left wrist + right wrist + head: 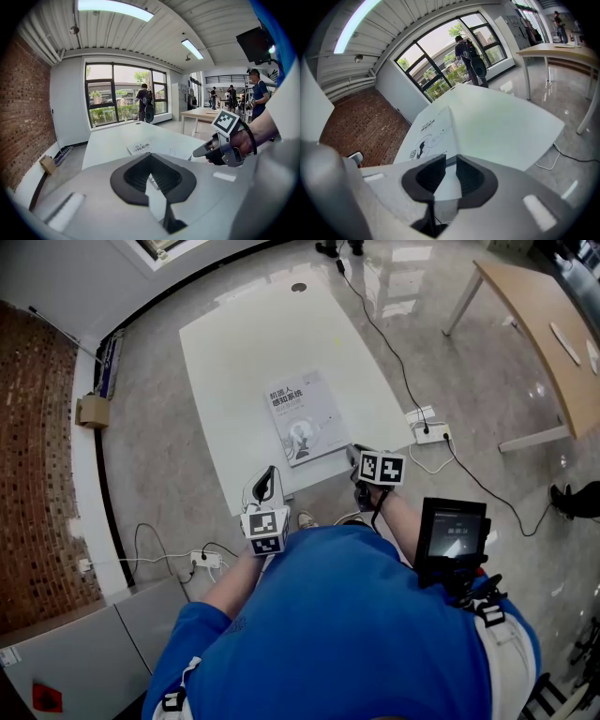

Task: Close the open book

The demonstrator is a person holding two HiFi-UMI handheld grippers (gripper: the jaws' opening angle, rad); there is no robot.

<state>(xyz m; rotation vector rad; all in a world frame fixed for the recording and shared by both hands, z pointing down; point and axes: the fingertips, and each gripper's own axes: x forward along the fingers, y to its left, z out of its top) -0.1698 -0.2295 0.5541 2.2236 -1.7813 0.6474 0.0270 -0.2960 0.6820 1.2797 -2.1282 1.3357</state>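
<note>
A closed book (303, 416) with a pale grey cover and dark title lies flat on the white table (253, 343), near its front edge. My right gripper (356, 460) hovers just off the book's near right corner; its jaws stand a little apart with nothing between them. In the right gripper view (450, 159) the book (429, 133) lies ahead to the left. My left gripper (270, 471) hangs at the table's front edge, left of the book, its fingertips meeting on nothing. From the left gripper view (150, 156) I see the book (140, 147) and the right gripper (202, 151).
Power strips with cables lie on the floor right (429, 434) and left (204, 561) of the table. A wooden table (553, 343) stands at the far right. A cardboard box (93, 411) sits by the brick wall. People stand near the windows (145, 101).
</note>
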